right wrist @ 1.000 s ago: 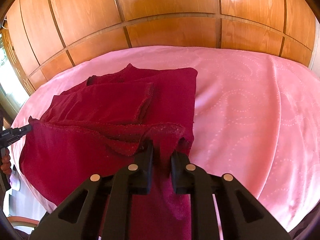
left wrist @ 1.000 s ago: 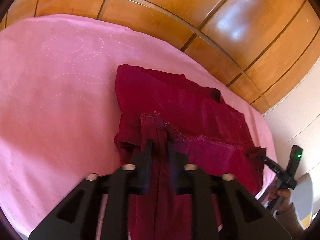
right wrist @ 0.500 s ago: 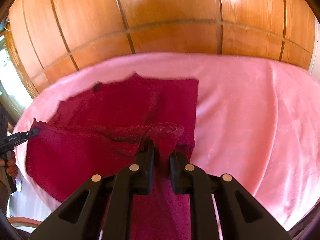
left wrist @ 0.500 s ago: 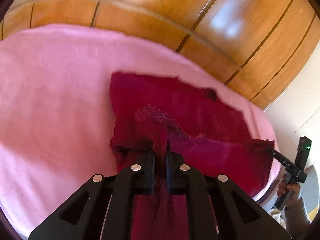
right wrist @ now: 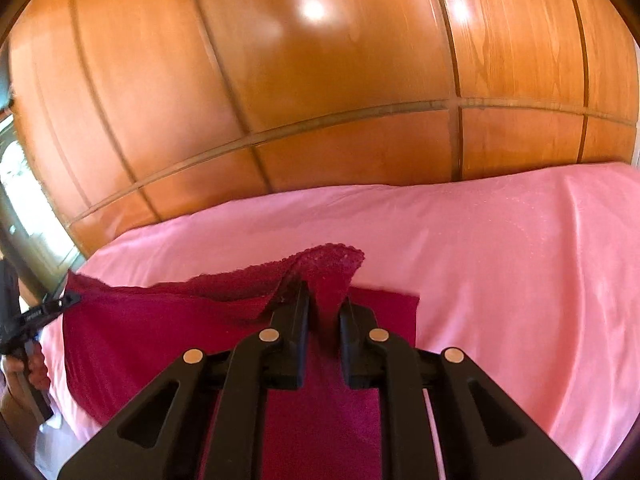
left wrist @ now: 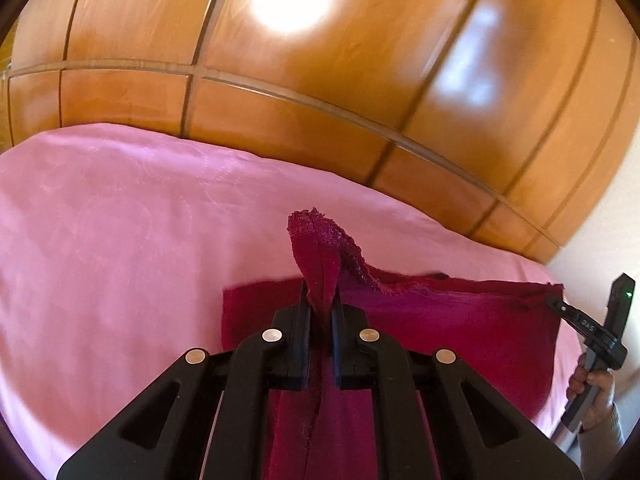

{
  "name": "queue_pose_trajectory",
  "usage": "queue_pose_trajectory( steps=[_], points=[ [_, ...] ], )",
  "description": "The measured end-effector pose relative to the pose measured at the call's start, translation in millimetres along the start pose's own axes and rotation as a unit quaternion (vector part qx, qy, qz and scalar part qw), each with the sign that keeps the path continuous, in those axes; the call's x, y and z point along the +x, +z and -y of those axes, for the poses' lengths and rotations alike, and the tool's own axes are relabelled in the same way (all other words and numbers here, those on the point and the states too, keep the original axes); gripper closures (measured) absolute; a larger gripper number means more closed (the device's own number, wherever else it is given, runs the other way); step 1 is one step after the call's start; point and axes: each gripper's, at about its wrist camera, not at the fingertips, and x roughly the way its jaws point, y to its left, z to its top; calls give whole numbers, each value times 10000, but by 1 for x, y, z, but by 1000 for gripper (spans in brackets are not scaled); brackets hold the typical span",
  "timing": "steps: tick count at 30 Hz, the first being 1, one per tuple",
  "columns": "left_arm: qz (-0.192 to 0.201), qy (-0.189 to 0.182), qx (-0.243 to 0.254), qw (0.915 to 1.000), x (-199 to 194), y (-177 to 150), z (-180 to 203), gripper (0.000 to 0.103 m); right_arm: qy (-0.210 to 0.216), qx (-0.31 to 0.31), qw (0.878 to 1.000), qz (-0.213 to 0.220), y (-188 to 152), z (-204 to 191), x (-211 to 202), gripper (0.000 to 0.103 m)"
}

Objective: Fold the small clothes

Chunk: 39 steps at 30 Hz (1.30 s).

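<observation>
A dark red garment (left wrist: 452, 320) lies on a pink bedspread (left wrist: 120, 240), with its near hem raised. My left gripper (left wrist: 320, 300) is shut on one corner of that hem, and the cloth bunches up between its black fingers. My right gripper (right wrist: 324, 300) is shut on the other corner of the red garment (right wrist: 160, 320). The hem hangs taut between the two grippers above the bed. In the left wrist view the right gripper (left wrist: 554, 302) shows at the far right, pinching the cloth's corner. The left gripper (right wrist: 72, 300) appears at the left edge of the right wrist view.
Glossy wooden wardrobe panels (left wrist: 320, 80) rise right behind the bed. The pink bedspread (right wrist: 520, 260) spreads wide beside the garment. A person's hand (left wrist: 592, 388) grips the right tool's handle, and a hand (right wrist: 28, 364) holds the left one.
The left jaws closed on the hem. Both grippers then rose and moved toward the wardrobe, lifting the near hem off the bed so it covers the rest of the garment from view.
</observation>
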Motion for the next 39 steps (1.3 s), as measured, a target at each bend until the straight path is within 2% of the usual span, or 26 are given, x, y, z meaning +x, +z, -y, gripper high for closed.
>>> queue_pose_trajectory(
  steps=[4,7,11,12,14,16,18,21,23,24,25,26,28,30,32,33,35,36,38,39],
  points=[
    [-81,354,18,9993,39,20,-4,96,-329,163,9993,-116,22,16,45,98],
    [-232,663,30,9975,71,24,-9,96,-565,342,9971,-374,24,32,81,101],
    [-747,974,84,9924,109,16,-18,96,-641,662,9918,-886,9,53,117,101],
    [-840,984,60,9916,112,14,-21,95,-620,687,9916,-901,7,56,118,97],
    [-879,919,-84,9919,108,11,-29,81,-497,710,9930,-799,3,58,107,91],
    [-800,828,-318,9928,95,9,-37,70,-334,773,9940,-698,0,60,92,62],
    [-719,693,-486,9938,78,5,-45,69,-206,749,9951,-610,-1,58,82,60],
    [-642,614,-450,9950,58,-5,-43,69,-17,625,9956,-698,-5,49,79,60],
    [-669,603,-379,9952,50,-14,-38,69,-75,520,9952,-831,-5,41,91,61],
    [-678,647,-321,9951,46,-19,-36,69,-94,511,9939,-977,-6,39,103,66],
    [-680,691,-268,9949,43,-23,-34,69,-132,462,9928,-1100,-7,38,112,92],
    [-685,713,-227,9948,40,-27,-33,69,-222,327,9922,-1183,-9,34,118,96],
    [-700,623,-218,9954,29,-36,-32,67,-443,80,9939,-1007,-8,25,115,96],
    [-703,549,-172,9959,23,-44,-29,56,-513,141,9961,-701,-4,25,102,97],
    [-759,576,-51,9954,25,-49,-25,55,-807,168,9951,-544,1,26,99,99],
    [-836,733,62,9938,31,-51,-23,55,-944,189,9935,-609,1,29,105,99],
    [-991,1120,109,9887,45,-57,-28,55,-1061,363,9882,-1038,-4,37,130,98],
    [-1055,1169,-43,9875,49,-59,-34,55,-1100,413,9863,-1160,-8,40,138,97],
    [-1086,1083,-423,9873,49,-61,-44,55,-1190,306,9859,-1141,-8,36,141,95],
    [-1043,1067,-517,9874,46,-61,-46,55,-1246,231,9853,-1146,-8,33,140,90]
  ],
)
